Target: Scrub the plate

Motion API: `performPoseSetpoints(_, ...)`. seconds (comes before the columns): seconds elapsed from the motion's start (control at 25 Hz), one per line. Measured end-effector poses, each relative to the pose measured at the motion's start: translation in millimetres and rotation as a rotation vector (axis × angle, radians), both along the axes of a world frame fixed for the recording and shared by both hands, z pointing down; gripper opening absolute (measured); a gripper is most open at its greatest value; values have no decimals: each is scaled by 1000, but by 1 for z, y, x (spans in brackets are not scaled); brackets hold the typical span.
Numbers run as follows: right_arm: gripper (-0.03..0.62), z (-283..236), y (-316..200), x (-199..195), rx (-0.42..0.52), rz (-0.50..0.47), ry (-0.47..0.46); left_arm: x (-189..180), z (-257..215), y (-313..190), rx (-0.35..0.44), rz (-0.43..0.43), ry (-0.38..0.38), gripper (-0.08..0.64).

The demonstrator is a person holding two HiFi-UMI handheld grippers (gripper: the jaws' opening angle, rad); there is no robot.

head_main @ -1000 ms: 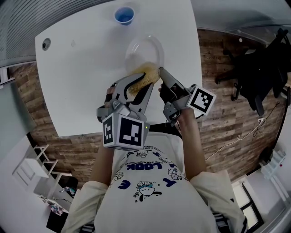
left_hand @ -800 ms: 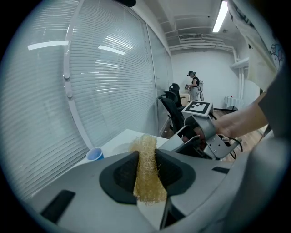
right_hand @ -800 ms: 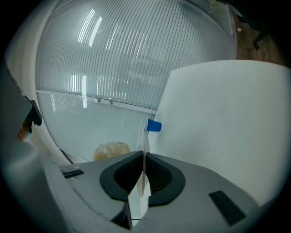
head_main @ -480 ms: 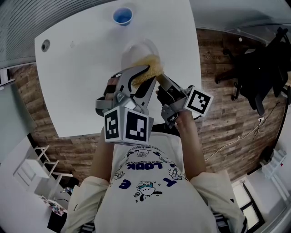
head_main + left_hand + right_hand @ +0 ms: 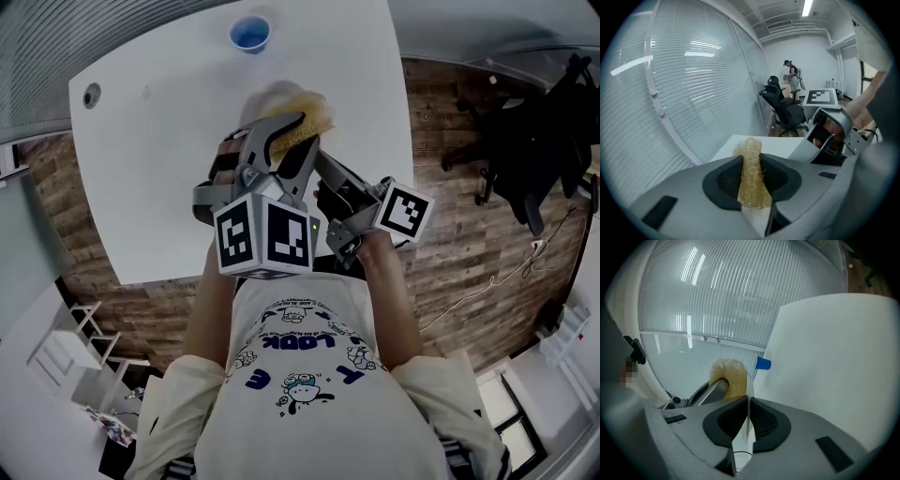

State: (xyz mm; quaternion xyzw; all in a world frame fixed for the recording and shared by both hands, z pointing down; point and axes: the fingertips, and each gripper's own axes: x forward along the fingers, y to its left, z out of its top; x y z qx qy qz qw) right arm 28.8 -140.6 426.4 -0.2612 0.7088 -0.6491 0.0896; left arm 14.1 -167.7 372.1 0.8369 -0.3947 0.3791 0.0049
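- My left tool (image 5: 751, 174) is clamped on a coarse, straw-yellow fibrous scrubbing pad (image 5: 749, 150), which is squeezed narrow between the jaws and fluffs out past the tips
- My right tool (image 5: 746, 420) is closed down on the rim of a thin, translucent white round plate (image 5: 749, 385), which I see edge-on as a pale sliver pinched between the jaws
- In the head view the plate is lifted clear of the white bench (image 5: 141, 169) and stood up on edge, with the scrubbing pad looking pressed against one face
- A blue plastic cup (image 5: 249, 35) stands well apart, at the bench's far edge
- I judge the plate to be light, thin and smooth, so a one-point rim grip will let it flex or swing away under a hard push, and it may slip if wet
- I would seat the rim deep in the jaws and keep the scrubbing pressure modest, working nearest the clamped edge where the plate is best supported
- The pad seems soft, springy and nearly weightless, so gripping it across the middle, as now, leaves enough free fibre to rub with
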Motion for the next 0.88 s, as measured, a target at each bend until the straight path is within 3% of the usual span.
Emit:
performPoseSetpoints(0.56, 11, -9, 1, -2, -12, 45, -56, -46, -15, -19, 38, -127, 20, 127)
performPoseSetpoints(0.88, 12, -8, -5, 5, 3, 70, -27, -60, -12, -9, 13, -179, 56, 127)
